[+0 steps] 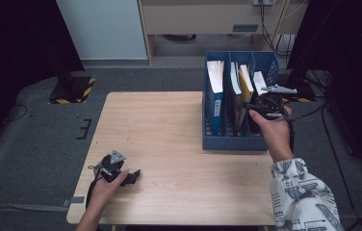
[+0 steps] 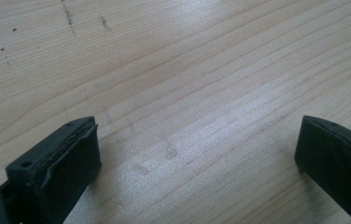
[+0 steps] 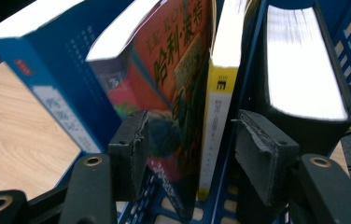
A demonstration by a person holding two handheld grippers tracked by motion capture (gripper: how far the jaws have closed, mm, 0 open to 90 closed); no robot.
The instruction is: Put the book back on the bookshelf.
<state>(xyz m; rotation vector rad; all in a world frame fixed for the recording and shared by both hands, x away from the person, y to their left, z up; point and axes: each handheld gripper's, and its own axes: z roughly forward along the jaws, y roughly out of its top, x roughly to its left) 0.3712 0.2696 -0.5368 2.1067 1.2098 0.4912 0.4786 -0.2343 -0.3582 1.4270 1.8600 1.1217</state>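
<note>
Right gripper [image 3: 187,149], jaws apart, is held astride the yellow book [image 3: 220,93] upright in the blue rack's [image 1: 227,142] mid slot; book judged stiff, fairly light, best pinched at spine; left gripper [image 2: 197,158], open, rests w/ nothing held.

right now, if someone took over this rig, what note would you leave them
Left gripper: open, empty, resting low on the table near its front left corner.
Right gripper: open, jaws either side of the orange book and yellow book in the blue file rack, not closed on either.
Done: reach to the rack.
Left: close on a book and lift it out, most likely.
</note>
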